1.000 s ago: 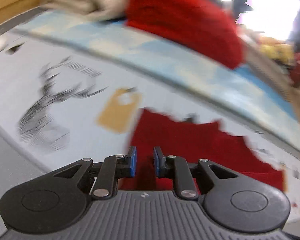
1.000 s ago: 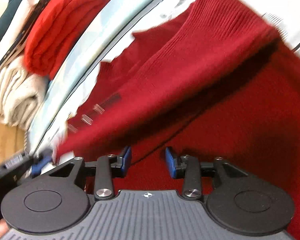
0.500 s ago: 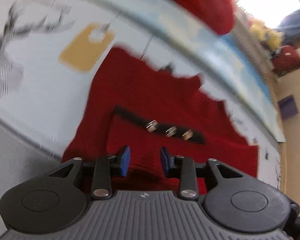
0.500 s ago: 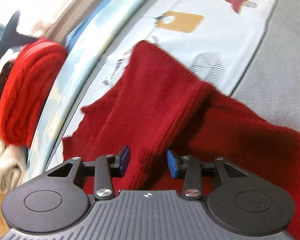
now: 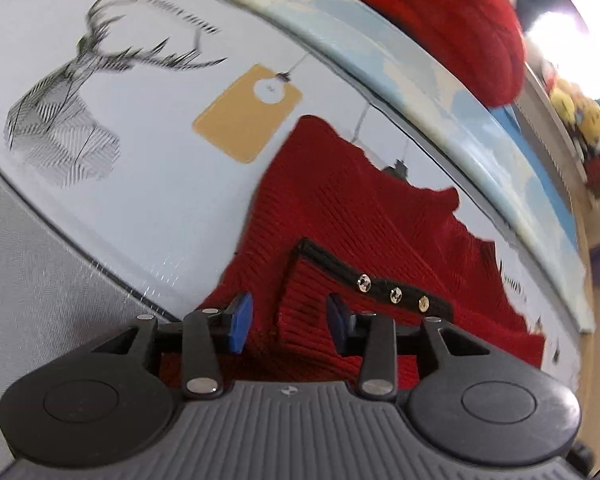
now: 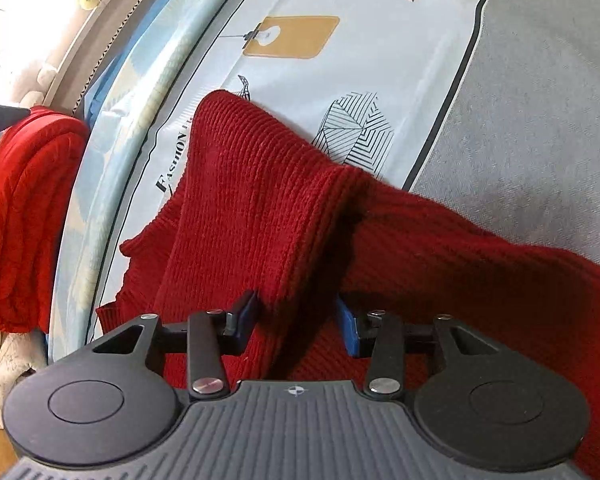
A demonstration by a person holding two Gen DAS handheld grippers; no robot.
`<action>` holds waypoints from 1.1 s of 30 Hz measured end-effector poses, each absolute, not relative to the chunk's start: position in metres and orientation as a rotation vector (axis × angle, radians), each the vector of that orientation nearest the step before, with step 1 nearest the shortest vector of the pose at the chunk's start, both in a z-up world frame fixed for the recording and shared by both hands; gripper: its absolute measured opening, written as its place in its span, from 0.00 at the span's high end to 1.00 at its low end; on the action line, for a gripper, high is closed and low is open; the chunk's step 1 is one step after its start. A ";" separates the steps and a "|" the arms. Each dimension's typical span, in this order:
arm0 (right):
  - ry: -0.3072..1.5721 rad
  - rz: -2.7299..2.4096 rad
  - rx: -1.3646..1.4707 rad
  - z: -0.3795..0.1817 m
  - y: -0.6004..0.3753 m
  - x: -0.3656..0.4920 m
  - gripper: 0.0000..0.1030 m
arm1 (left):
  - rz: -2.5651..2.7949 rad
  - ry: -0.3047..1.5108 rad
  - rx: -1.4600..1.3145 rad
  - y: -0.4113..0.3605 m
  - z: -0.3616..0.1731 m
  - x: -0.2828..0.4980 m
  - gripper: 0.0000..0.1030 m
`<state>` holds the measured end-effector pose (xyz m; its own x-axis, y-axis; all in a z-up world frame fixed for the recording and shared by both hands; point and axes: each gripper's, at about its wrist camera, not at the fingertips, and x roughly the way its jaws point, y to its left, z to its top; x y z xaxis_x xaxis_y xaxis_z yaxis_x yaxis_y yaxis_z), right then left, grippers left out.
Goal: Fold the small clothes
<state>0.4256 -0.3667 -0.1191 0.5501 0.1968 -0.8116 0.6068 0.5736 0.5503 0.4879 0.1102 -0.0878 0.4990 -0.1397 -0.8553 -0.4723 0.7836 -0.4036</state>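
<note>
The dark red knitted garment is lying spread on the printed sheet that is covering the surface, with part of it reaching onto the grey fabric beside the sheet. Left gripper is pointing steeply down over the garment's near edge; its jaws are opening, blue pads standing apart, and the ribbed knit below a black band with three shiny buttons is sitting in the gap, with neither pad pressing on it. Right gripper is likewise tilted down; its jaws are opening, and a raised fold of the same garment is running down between the pads, the left pad just beside the cloth, contact unclear. At the far edge of the sheet a folded bright red knit is resting on a stack, with a cream knit under it.
</note>
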 end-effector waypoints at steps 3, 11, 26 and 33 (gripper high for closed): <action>0.992 -0.288 0.957 -0.118 -0.363 0.427 0.56 | 0.185 1.052 -0.648 0.103 -0.087 0.490 0.58; 0.991 -0.284 0.939 -0.116 -0.356 0.427 0.56 | 0.167 1.075 -0.554 0.092 -0.095 0.497 0.66; 0.883 -0.179 0.753 -0.084 -0.332 0.426 0.55 | 0.264 0.988 -0.420 0.095 -0.078 0.497 0.96; 0.796 -0.211 0.725 -0.070 -0.346 0.426 0.54 | 0.235 0.888 -0.414 0.091 -0.057 0.494 0.87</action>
<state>0.4255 -0.3463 -0.0704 0.6933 0.0895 -0.7151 0.4324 0.7421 0.5121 0.4938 0.0913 -0.0565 0.6129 0.0285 -0.7897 -0.3656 0.8962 -0.2514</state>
